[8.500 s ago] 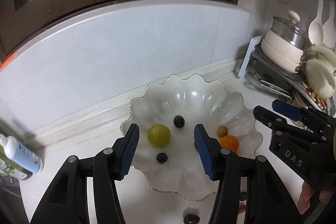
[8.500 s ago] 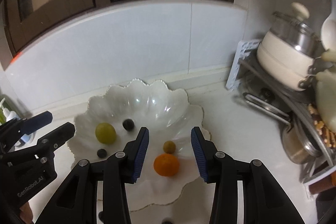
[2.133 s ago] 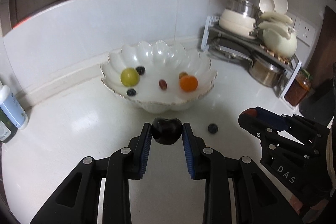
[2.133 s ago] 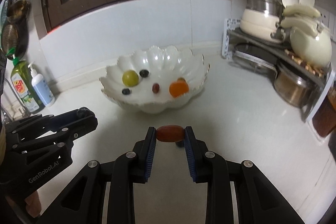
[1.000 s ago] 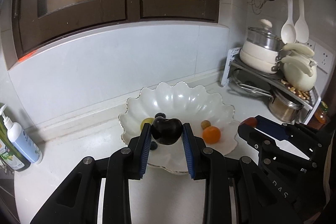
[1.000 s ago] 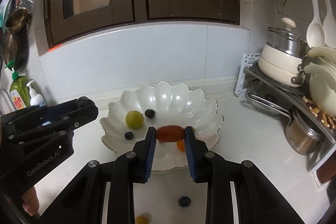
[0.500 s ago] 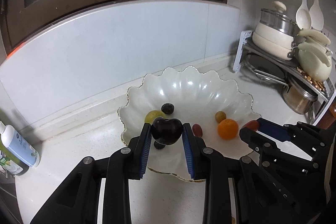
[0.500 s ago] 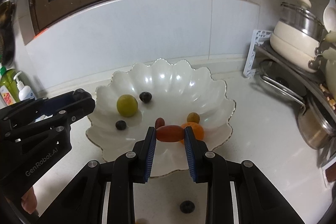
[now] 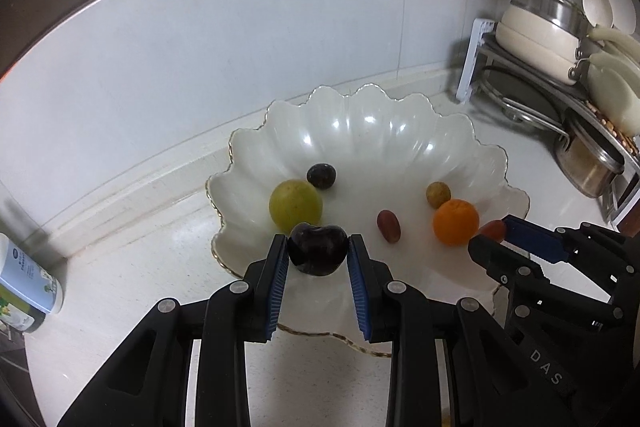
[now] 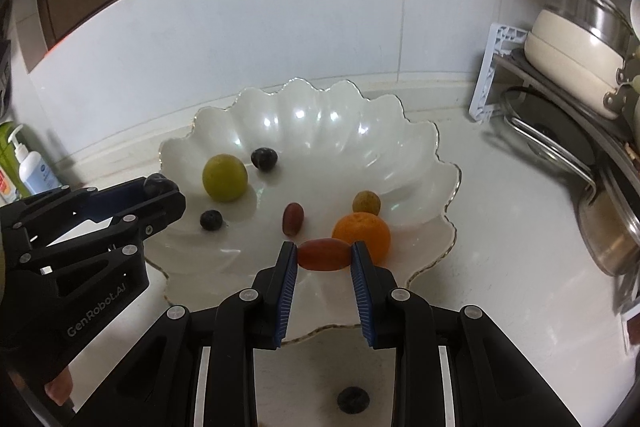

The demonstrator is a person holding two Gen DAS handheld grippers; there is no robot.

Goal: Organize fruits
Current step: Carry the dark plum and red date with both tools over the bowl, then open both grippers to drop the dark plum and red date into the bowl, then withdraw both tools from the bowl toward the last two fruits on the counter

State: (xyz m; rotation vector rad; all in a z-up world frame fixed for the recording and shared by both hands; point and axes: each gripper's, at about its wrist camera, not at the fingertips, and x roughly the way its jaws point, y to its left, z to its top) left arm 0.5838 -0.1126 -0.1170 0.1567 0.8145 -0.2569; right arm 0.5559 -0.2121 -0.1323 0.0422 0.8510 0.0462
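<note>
A white scalloped bowl [image 9: 360, 123] [image 10: 320, 115] stands on the counter by the wall. It holds a green fruit [image 9: 295, 205] [image 10: 225, 177], a dark grape [image 9: 321, 175] [image 10: 264, 158], a red grape [image 9: 388, 225] [image 10: 293, 218], an orange [image 9: 455, 221] [image 10: 364, 233], a small yellow-brown fruit [image 9: 438, 193] [image 10: 366, 202] and a blueberry [image 10: 211, 219]. My left gripper [image 9: 318, 254] is shut on a dark plum [image 9: 318, 248] over the bowl's front left. My right gripper [image 10: 324, 255] is shut on a red cherry tomato [image 10: 324, 254] over the bowl's front, next to the orange.
A dark berry [image 10: 353, 399] lies on the counter in front of the bowl. A rack with pots [image 9: 540, 23] [image 10: 576, 27] and a steel pan [image 9: 588, 163] stands at the right. Bottles [image 9: 28, 291] [image 10: 34, 171] stand at the left by the wall.
Both grippers have moved closer to the bowl and lower, still holding their fruits. The bowl looks larger and the fruits in it have not moved.
</note>
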